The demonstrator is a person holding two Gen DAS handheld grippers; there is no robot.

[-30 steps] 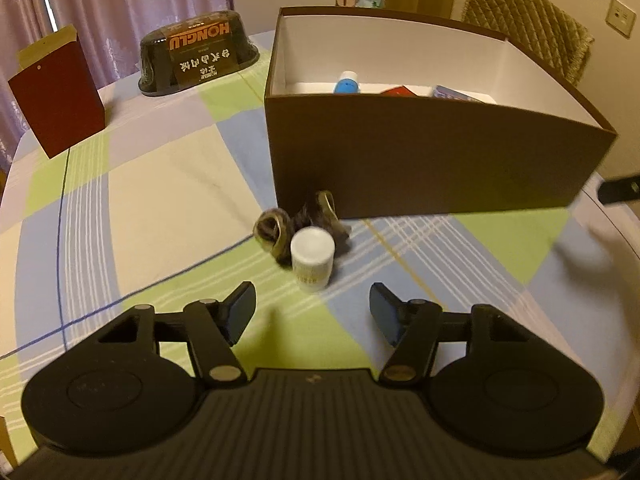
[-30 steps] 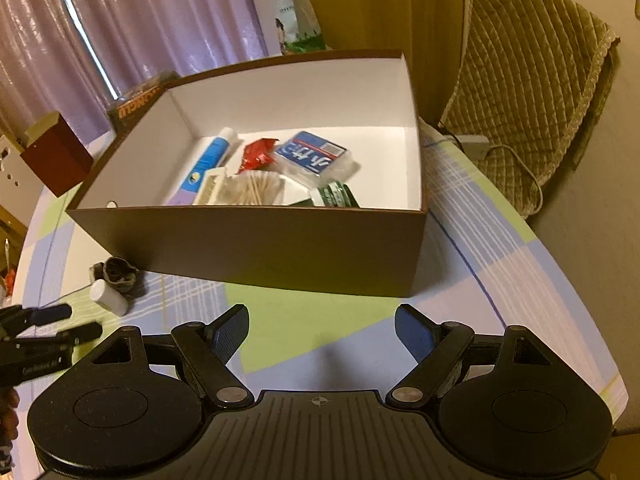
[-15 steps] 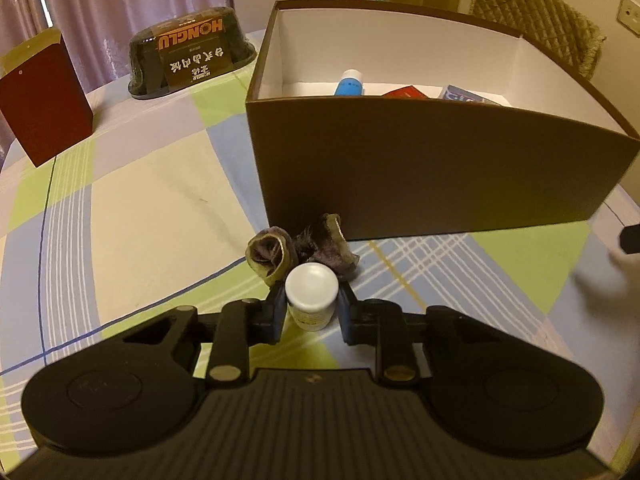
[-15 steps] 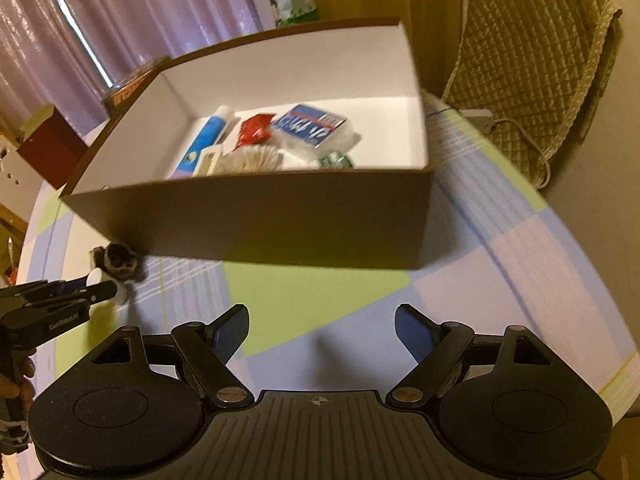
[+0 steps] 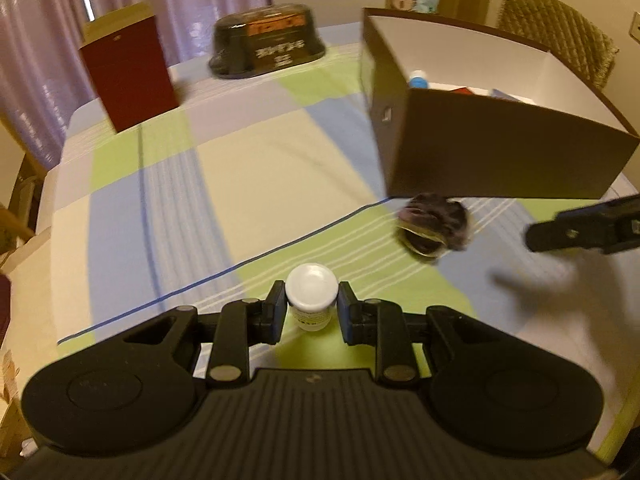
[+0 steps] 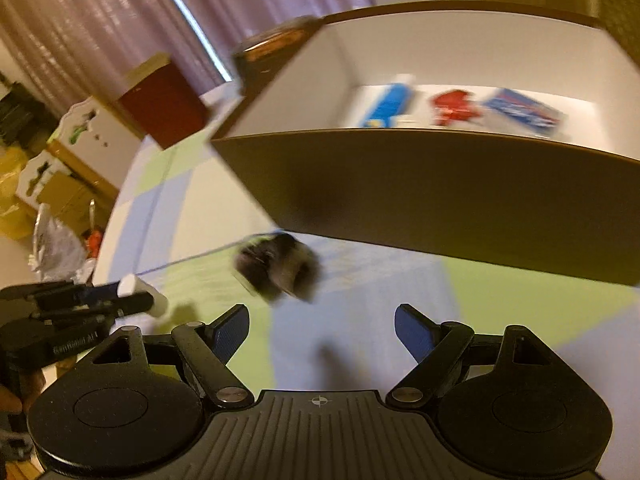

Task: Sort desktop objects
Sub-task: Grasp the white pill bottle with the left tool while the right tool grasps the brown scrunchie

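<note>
the left gripper (image 5: 312, 314) is now gripping the small white bottle (image 5: 311, 295) between its 2 fingers, where 1 second ago those fingers were standing wide apart in front of it. the bottle is also sitting well apart from the dark rolled socks (image 5: 434, 224), which it was touching half a second ago, so it is judged to be lifted or drawn back from the tablecloth (image 5: 248, 184); contact with the cloth cannot be confirmed. the pick-up step is judged complete and the carry to the brown box (image 5: 500, 152) is pending.

the right gripper (image 6: 322, 330) is standing wide open, holding nothing, and is now pointing at the socks just in front of the box wall, likely the next item.

the bottle is appearing upright, squat and round, with a white cap and a faint printed label, gripped just under the cap. the box is already holding a blue tube (image 6: 390, 106), a red packet (image 6: 454, 106) and a blue pack (image 6: 524, 112). both views are blurring with motion.
</note>
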